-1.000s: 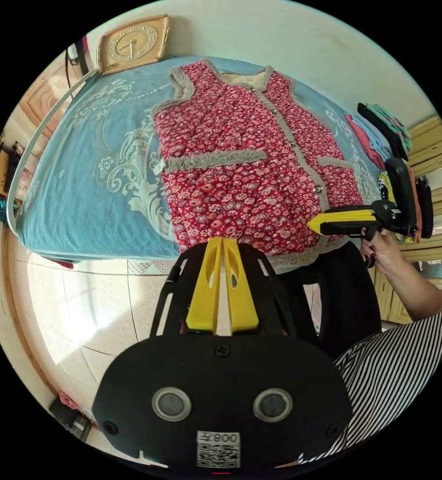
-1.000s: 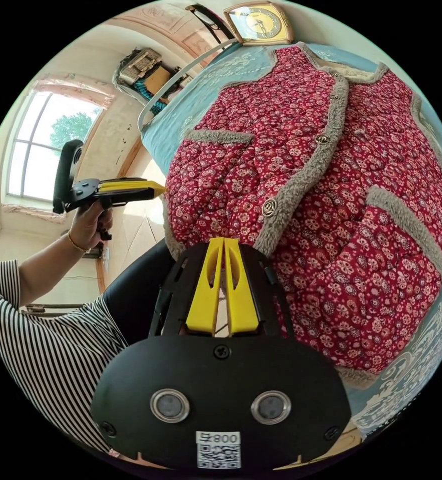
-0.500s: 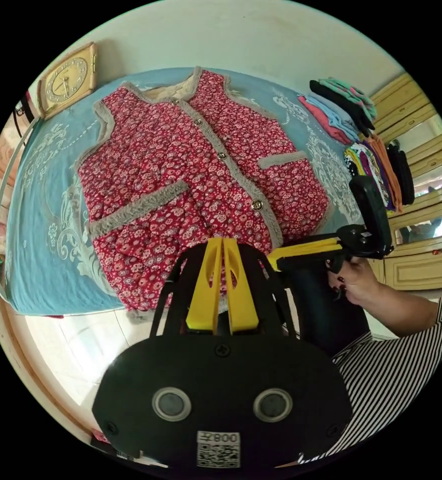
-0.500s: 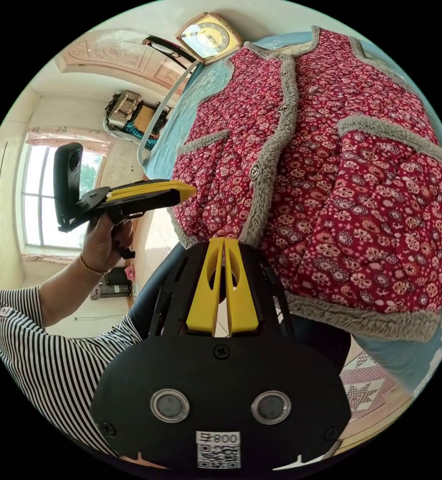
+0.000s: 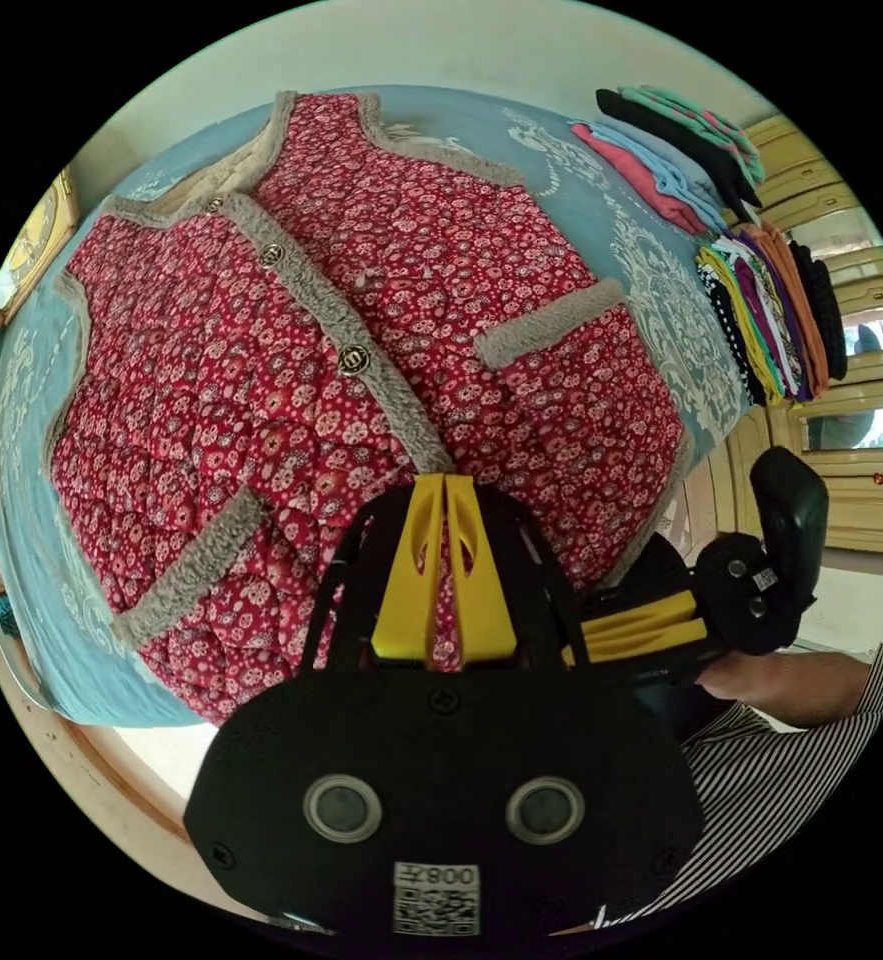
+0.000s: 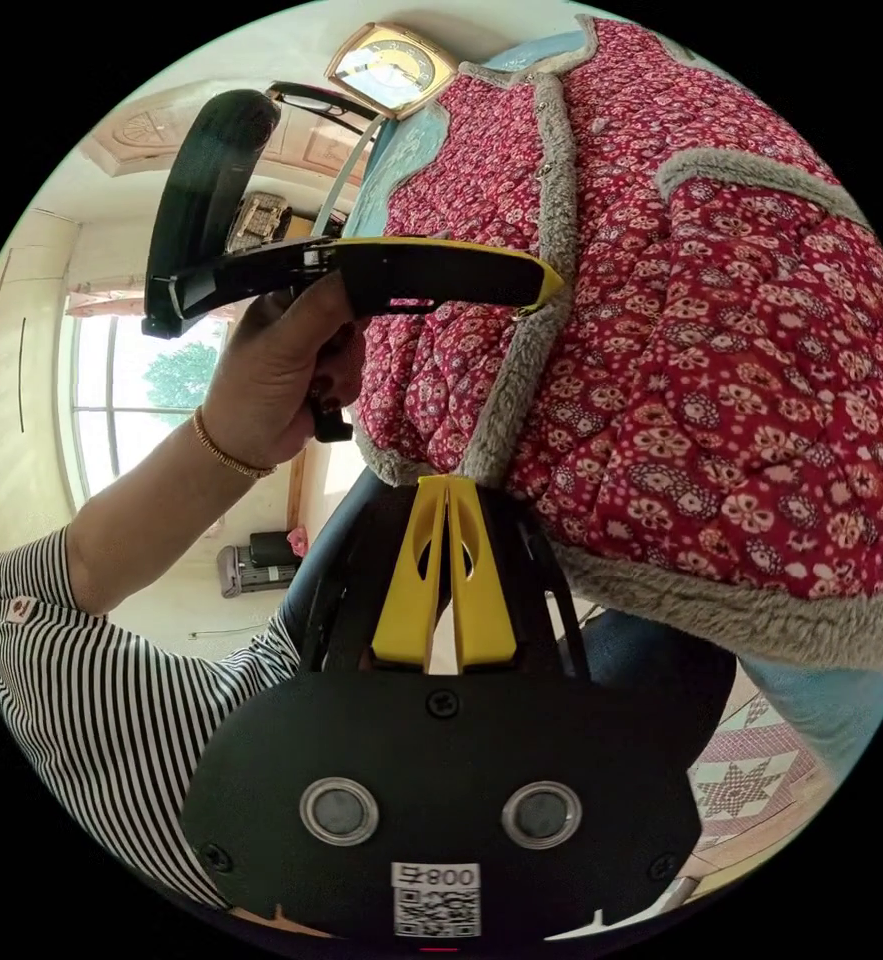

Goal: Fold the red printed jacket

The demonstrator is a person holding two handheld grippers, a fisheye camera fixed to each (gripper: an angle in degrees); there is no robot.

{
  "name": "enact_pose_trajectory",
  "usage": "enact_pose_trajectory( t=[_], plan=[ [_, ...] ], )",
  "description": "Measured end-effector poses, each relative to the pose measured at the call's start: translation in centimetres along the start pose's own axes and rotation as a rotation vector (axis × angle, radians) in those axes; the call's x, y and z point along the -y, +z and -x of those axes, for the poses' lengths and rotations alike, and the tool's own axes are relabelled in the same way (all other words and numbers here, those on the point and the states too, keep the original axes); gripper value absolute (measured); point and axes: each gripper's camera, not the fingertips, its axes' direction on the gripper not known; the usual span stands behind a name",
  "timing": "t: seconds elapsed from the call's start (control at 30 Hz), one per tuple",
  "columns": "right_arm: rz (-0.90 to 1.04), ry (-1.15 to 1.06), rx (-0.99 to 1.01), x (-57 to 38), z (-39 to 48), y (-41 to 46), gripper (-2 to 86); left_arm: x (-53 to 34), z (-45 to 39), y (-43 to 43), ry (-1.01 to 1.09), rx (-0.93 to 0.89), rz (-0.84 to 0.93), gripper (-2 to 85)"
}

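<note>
While the red printed jacket (image 5: pixel 361 330) lies spread flat and buttoned on the blue patterned bedspread (image 5: pixel 651 300), both grippers sit at its near hem. In the left gripper view, the left gripper (image 5: pixel 446 482) has its yellow jaws together, tips over the grey fleece front band (image 5: pixel 361 330) near the hem, with no cloth between them. To its right in the same view, the right gripper (image 5: pixel 571 640) appears low beside the jacket's near right corner, held by a hand on a striped sleeve (image 5: pixel 761 790); its jaws look together. In the right gripper view, that gripper (image 6: pixel 448 482) points at the hem just below the front band, jaws closed and empty, though whether the tips touch the fleece I cannot tell. The left gripper (image 6: pixel 551 285) crosses this view, its tip resting against the front band, gripped by a hand (image 6: pixel 281 370) with a bracelet. A stack of folded clothes (image 5: pixel 751 250) sits at the far right of the bed, and a gold clock (image 6: pixel 391 65) stands at the far end.
</note>
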Motion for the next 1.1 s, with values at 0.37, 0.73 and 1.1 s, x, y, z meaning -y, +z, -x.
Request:
enact_pose_trajectory(
  t=[0.37,0.73,1.1],
  plan=[
    [-0.156,0.087,0.004,-0.4,-5.4,-7.8,0.1,0.7,2.9,0.9,-0.015,-0.082,-0.077,0.2],
    [-0.273,0.011,-0.003,5.2,-5.7,-15.8,0.0,3.6,14.3,-2.8,-0.135,-0.003,-0.256,0.3],
    [-0.306,0.055,-0.419,21.3,-8.9,-21.3,0.1,9.5,25.3,1.4,-0.21,0.133,-0.203,0.2]
  ],
)
